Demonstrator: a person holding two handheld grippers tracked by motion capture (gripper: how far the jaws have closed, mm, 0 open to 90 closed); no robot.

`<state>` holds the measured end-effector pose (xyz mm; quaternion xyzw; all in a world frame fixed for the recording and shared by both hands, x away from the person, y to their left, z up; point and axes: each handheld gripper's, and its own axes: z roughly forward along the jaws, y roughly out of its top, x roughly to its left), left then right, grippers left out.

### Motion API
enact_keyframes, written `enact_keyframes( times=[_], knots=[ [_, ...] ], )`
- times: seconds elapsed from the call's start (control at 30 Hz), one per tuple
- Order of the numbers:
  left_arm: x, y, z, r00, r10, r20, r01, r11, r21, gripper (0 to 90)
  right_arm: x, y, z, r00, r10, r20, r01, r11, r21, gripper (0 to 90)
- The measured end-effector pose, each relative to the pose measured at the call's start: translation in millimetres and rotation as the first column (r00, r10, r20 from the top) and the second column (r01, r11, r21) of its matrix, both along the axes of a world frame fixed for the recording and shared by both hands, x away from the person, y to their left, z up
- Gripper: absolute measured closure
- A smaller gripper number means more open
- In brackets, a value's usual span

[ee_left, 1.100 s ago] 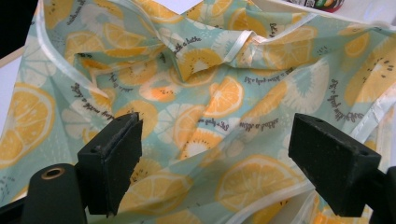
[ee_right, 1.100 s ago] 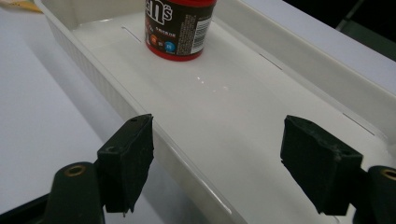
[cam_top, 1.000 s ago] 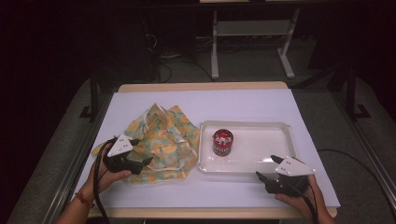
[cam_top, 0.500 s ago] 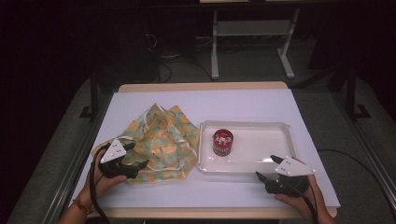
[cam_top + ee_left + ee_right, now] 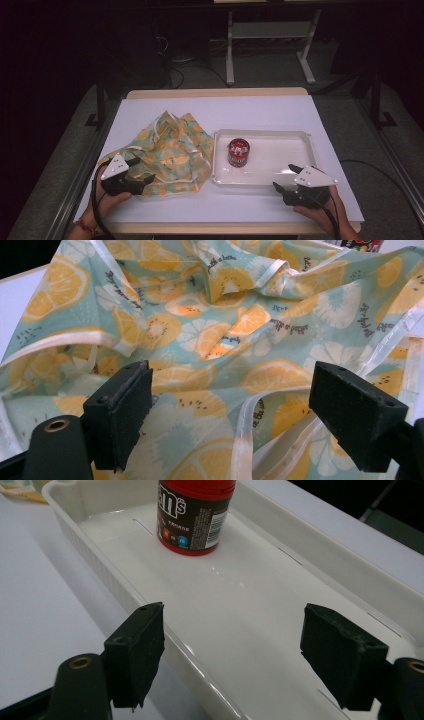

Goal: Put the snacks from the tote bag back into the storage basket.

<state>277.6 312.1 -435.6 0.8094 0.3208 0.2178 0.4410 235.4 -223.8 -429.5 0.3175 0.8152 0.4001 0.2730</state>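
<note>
At the lower left of the high view, the left hand-held gripper (image 5: 142,181) rests at the near edge of a crumpled pale-green cloth printed with orange and lemon slices (image 5: 170,150). In the left gripper view its jaws stand wide apart over the fabric, holding nothing, with a white hem running between them; it looks placed to pinch that edge. The cloth lies in a loose heap on the white-topped bench (image 5: 260,107), its right side just beside a shallow white plastic tray (image 5: 300,137) at centre right. A small red-capped candy jar (image 5: 238,152) stands upright in the tray's left part. At the lower right, the right hand-held gripper (image 5: 284,181) hovers at the tray's near rim, jaws open and empty, likely waiting.
</note>
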Motion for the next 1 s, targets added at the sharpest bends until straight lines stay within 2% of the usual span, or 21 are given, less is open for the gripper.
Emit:
enact_keyframes(
  times=[0.07,0.33,0.57,0.8,0.9,1.0],
  knots=[
    [-0.9,0.0,-0.4,1.0000,-0.002,0.002,0.002,1.0000,-0.008,17.2,1.0,0.2,0.1,1.0000,0.002,0.001,-0.002,1.000,0.004,24.9],
    [-2.2,-1.7,-1.9,1.0000,-0.006,0.005,0.006,0.9999,0.009,16.8,2.8,1.5,0.5,1.0000,0.009,0.001,-0.009,1.000,0.010,24.9],
    [-2.7,-2.0,-1.0,1.0000,-0.005,0.005,0.005,1.0000,-0.002,16.7,2.1,0.6,0.8,1.0000,0.006,0.005,-0.006,1.000,0.018,24.9],
    [-1.3,-2.8,-1.1,1.0000,-0.004,0.004,0.004,1.0000,0.006,16.6,1.8,-1.1,0.5,1.0000,0.000,0.003,0.000,1.000,0.018,24.9],
    [-0.5,-3.7,-1.5,1.0000,0.004,0.001,-0.004,0.9999,0.015,15.8,2.9,-1.9,0.5,1.0000,-0.005,0.003,0.005,1.000,0.023,24.9],
    [-0.1,-3.2,-1.0,0.9999,0.011,0.002,-0.011,0.9999,0.006,15.8,3.0,-1.9,-0.1,1.0000,-0.001,0.002,0.001,1.000,0.018,24.9]
  ],
)
